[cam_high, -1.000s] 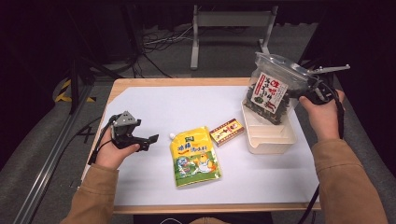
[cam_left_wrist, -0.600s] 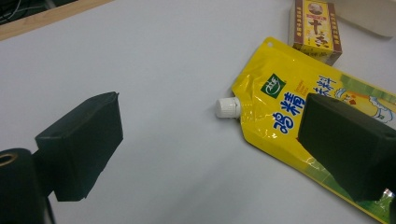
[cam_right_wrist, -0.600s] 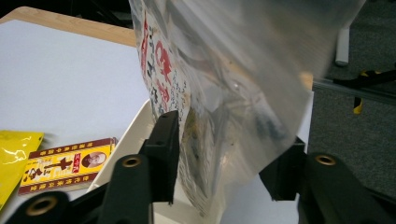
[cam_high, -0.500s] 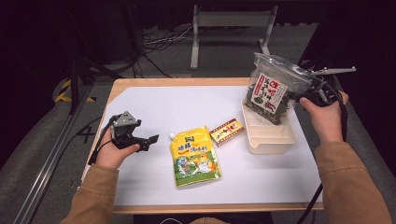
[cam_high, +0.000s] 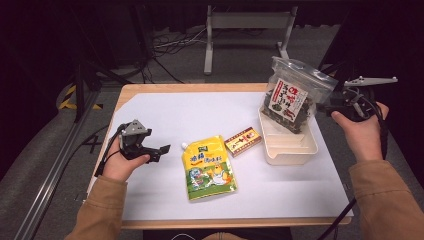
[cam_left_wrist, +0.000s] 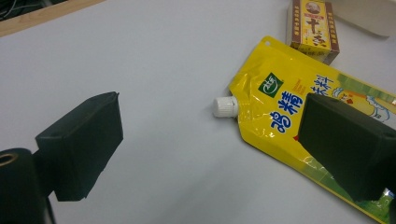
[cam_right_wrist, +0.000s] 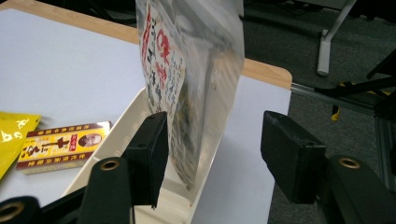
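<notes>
A clear bag of dark dried food (cam_high: 292, 97) with a white and red label stands upright in the white tray (cam_high: 287, 146), leaning a little. My right gripper (cam_high: 324, 106) sits just right of it; its jaws have just been opening and stand wide. In the right gripper view the bag (cam_right_wrist: 187, 56) rises ahead of the right gripper (cam_right_wrist: 215, 126), close to one jaw, and no pad presses on it. The left gripper (cam_high: 161, 151) rests open on the table's left side. Its view shows the yellow spout pouch (cam_left_wrist: 299, 107) ahead of the left gripper (cam_left_wrist: 210, 112).
The yellow pouch (cam_high: 209, 167) lies flat mid-table with a small red-brown box (cam_high: 242, 141) between it and the tray. A white sheet (cam_high: 175, 110) covers the wooden tabletop. Beyond the far edge stands a metal frame (cam_high: 245, 20) on dark floor.
The right gripper opened, let go of the bag and drew back to the right. The bag stayed standing in the tray. The left hand kept still.
</notes>
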